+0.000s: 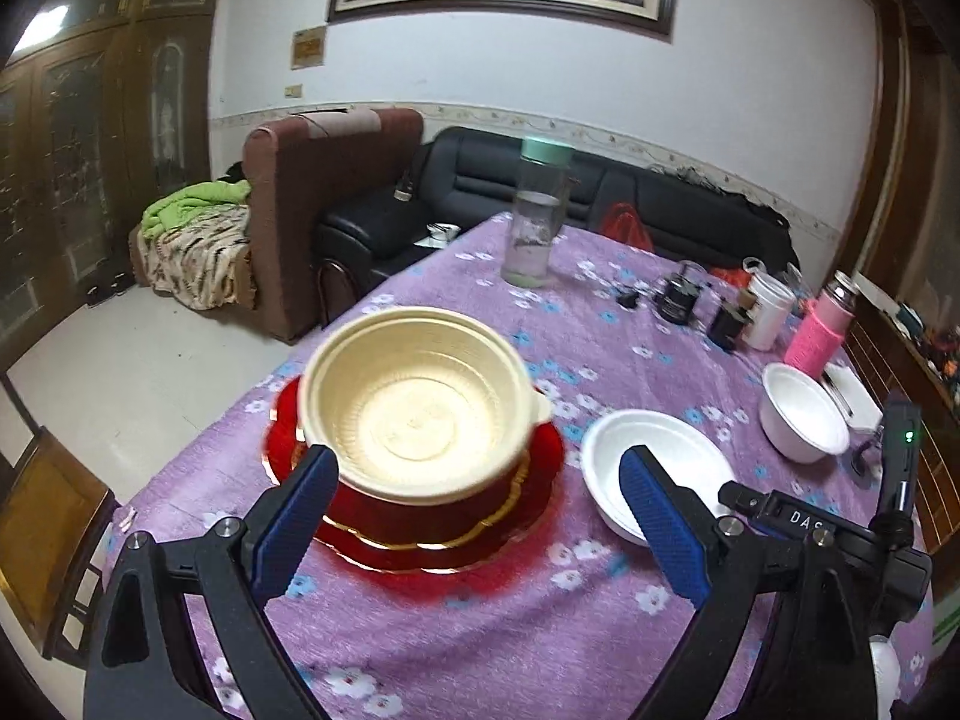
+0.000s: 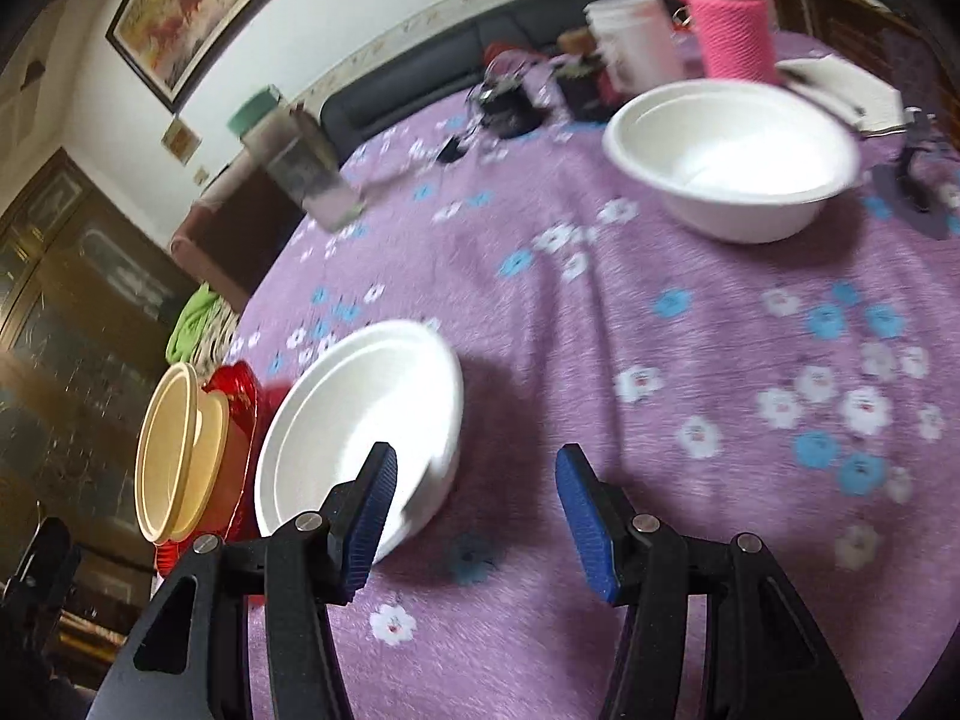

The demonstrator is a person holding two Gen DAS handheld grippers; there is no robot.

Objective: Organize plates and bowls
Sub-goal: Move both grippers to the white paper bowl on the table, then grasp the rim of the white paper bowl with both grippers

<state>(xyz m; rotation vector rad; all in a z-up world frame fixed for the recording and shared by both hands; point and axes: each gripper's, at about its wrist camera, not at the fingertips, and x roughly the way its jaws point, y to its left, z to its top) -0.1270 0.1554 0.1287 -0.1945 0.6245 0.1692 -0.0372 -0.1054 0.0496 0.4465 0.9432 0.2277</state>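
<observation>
Atop red plate, empty cream bowl

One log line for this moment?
left gripper: open, empty | right gripper: open, empty | cream bowl: on red plate

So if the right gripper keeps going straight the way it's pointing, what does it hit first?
Probably the bare tablecloth. The right gripper is open and empty; the near white bowl lies just left of its line, though depth is unclear.

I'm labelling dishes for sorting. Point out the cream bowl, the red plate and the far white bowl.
cream bowl (image 1: pixel 420 414): left wrist view, inner floor.
red plate (image 1: pixel 540 456): left wrist view, right rim.
far white bowl (image 2: pixel 732 150): right wrist view, inside.
</observation>
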